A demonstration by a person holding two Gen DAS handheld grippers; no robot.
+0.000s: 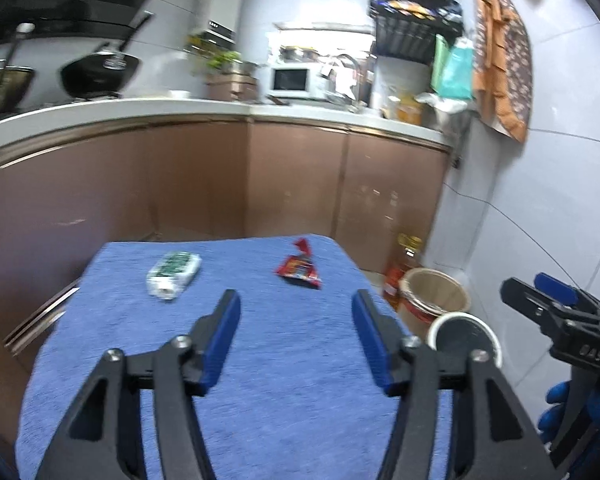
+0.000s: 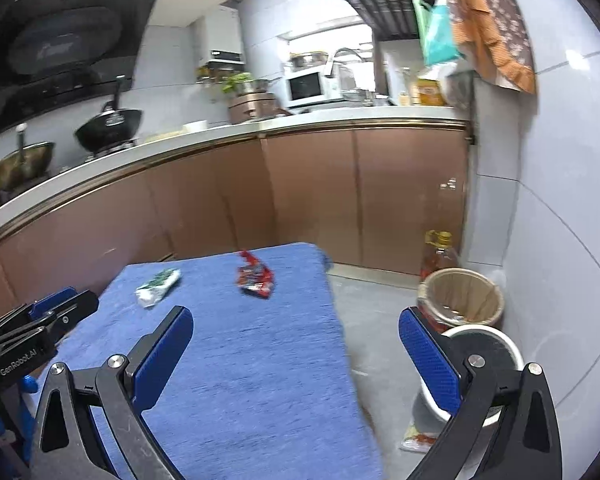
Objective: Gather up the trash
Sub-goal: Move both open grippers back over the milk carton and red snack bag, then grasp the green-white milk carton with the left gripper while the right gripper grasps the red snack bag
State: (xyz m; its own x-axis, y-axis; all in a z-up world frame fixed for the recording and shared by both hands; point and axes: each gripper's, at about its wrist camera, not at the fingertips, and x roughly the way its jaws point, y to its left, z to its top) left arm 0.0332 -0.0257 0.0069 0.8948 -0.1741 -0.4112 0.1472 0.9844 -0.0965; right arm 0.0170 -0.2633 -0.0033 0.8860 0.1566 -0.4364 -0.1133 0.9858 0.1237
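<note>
Now both claws hang released over the blue-towelled counter (image 1: 260,360), the left claw (image 1: 296,300) above its near middle, the right claw (image 2: 296,320) at its right edge. Near the far edge lie a green-and-white wrapper (image 1: 174,274) and a red snack wrapper (image 1: 299,267), apart. Beside the counter's right side, a white trash bin (image 2: 480,344) stands on the floor.

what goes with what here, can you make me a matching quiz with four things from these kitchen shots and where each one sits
Things:
1. red wrapper
2. green and white packet
3. black wok
4. white bin

Places:
a. on the stove
b. floor, right of the table
c. blue cloth, left side
d. blue cloth, right side

Pairs: 1-d, 2-c, 3-a, 4-b
</note>
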